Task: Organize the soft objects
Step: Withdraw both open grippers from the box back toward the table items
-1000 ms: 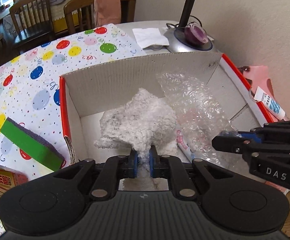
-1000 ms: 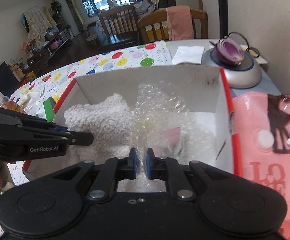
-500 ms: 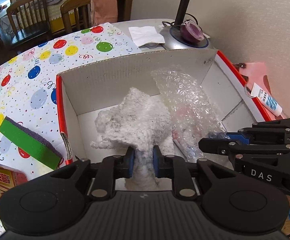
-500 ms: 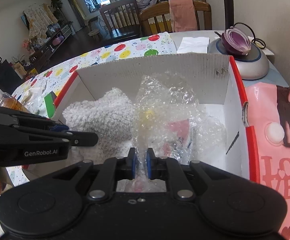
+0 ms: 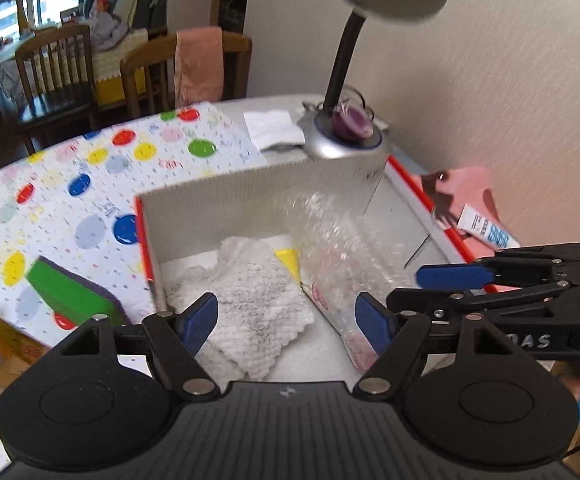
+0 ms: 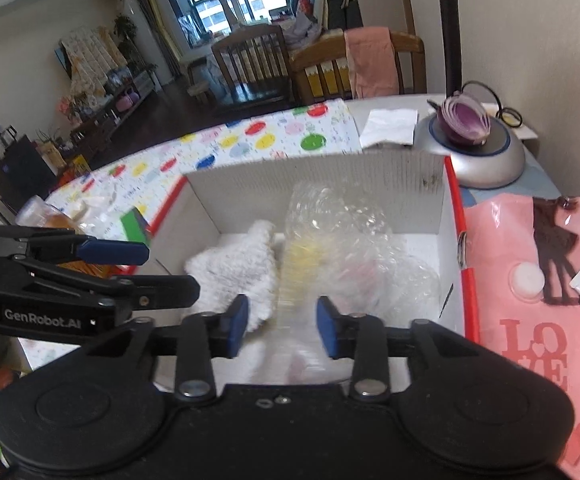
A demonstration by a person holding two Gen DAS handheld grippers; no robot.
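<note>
Left wrist view: the left hand-held gripper (image 5: pixel 286 320) stands wide open, its jaws having just been opening, with nothing pressed between the 2 blue pads (image 5: pixel 196 322). Below it, the fluffy white knitted cloth (image 5: pixel 250 300) lies slack on the floor of the white corrugated cardboard box with red edges (image 5: pixel 258 192), toward the box's left side. The crumpled sheet of clear bubble wrap (image 5: pixel 338 248) lies just beside the cloth on its right, leaning toward the far wall of the box; a yellow item (image 5: pixel 288 260) shows between the 2. The right hand-held gripper (image 5: pixel 442 288) enters from the right edge over the box, its jaws apart. The box sits on the bench with a balloon-patterned cover (image 5: pixel 90 184). A green and purple sponge block (image 5: pixel 70 296) lies on the cover, just outside the box's left wall. A silver-based desk lamp (image 5: pixel 342 140) stands behind the box.

Right wrist view: the right hand-held gripper (image 6: pixel 282 326) is partly open, its jaws having just been opening, and the pads press on nothing. The bubble wrap (image 6: pixel 350 248) rests in the box (image 6: pixel 322 176) beneath and beyond it, blurred near the pads. The cloth (image 6: pixel 238 268) lies touching the wrap's left side. The left hand-held gripper (image 6: pixel 162 266) reaches in from the left, above the box's left wall. A pink printed sheet (image 6: pixel 530 320) lies on the bench right of the box.
</note>
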